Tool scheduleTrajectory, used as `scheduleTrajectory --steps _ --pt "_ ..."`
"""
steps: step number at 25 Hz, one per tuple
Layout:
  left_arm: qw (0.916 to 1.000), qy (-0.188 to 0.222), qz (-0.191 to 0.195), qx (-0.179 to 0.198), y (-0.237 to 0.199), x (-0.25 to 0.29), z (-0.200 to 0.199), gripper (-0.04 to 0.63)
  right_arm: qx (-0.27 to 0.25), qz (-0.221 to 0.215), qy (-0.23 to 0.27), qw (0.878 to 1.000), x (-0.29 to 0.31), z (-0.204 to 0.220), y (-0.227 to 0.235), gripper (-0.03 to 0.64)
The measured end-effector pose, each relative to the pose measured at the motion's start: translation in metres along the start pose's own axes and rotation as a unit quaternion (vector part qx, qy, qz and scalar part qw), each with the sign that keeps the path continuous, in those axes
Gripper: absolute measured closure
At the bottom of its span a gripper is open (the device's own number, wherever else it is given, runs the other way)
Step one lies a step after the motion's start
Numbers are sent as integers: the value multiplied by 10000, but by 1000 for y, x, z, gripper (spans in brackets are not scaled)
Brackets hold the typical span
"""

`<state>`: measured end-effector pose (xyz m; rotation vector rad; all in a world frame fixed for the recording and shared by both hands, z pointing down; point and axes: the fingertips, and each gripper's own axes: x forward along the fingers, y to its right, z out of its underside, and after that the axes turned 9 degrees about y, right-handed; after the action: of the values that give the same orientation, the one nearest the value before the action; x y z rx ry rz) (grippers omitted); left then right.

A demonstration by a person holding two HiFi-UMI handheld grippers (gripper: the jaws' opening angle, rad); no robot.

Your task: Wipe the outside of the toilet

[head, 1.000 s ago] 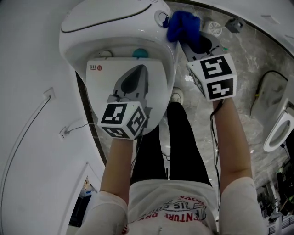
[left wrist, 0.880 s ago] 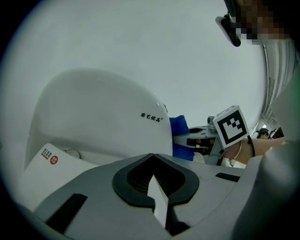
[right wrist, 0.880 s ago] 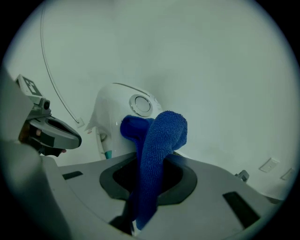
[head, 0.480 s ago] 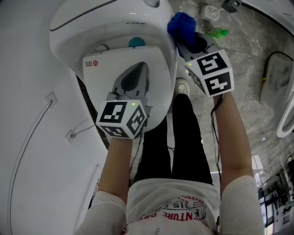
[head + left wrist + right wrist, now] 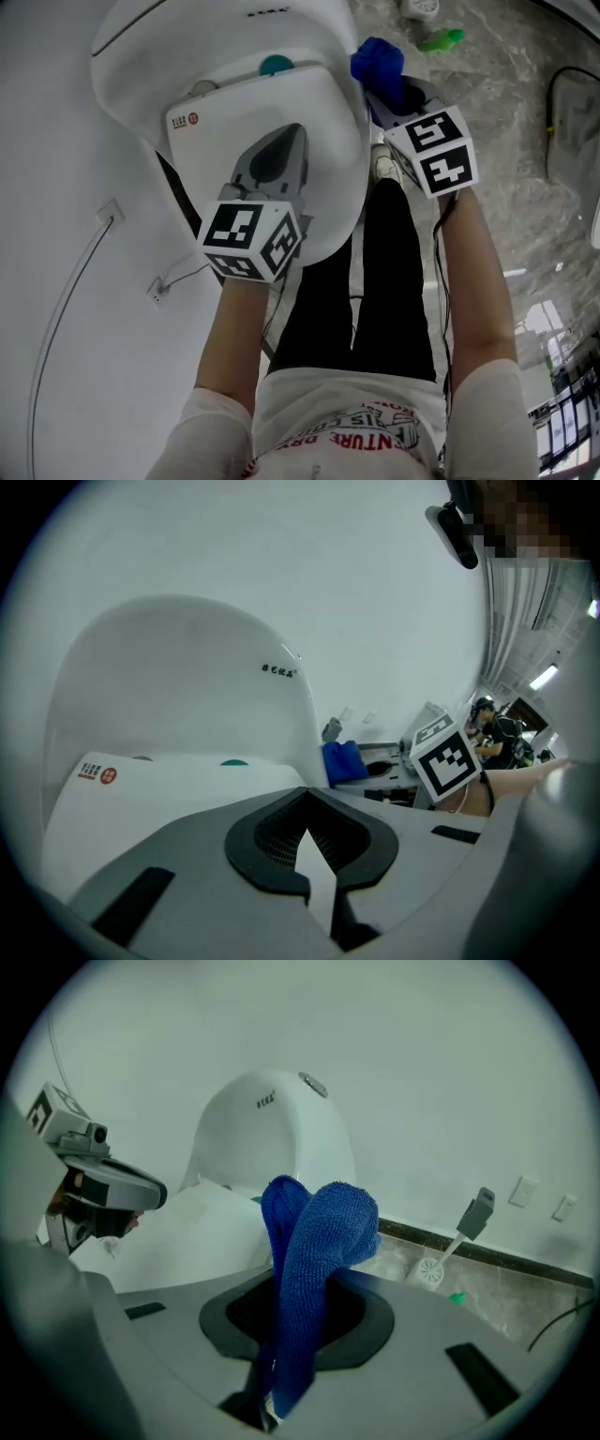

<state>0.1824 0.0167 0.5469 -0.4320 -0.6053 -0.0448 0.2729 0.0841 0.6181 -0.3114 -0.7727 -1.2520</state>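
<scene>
Here, the right gripper (image 5: 380, 94) is clamped on a blue terry cloth (image 5: 319, 1241), whose folded end stands up past the jaws. The cloth sits just beside the right flank of the white toilet (image 5: 187, 37), where the closed lid (image 5: 323, 112) meets the tank; whether they touch cannot be made out. The left gripper (image 5: 286, 141) hovers over the lid, its jaws together with nothing between them. Farther right, a toilet brush (image 5: 436, 1265) stands on the marble floor (image 5: 506, 103) by the wall (image 5: 450, 1072).
</scene>
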Motion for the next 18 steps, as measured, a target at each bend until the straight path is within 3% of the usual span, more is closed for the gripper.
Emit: scheduleTrajectory --steps 7,18 --pt "9984 -183 372 384 16 -15 32 589 522 47 66 9986 -5 47 -14 541" --pt "9963 -249 674 480 62 -23 75 589 847 -285 -120 9959 -15 126 -56 540"
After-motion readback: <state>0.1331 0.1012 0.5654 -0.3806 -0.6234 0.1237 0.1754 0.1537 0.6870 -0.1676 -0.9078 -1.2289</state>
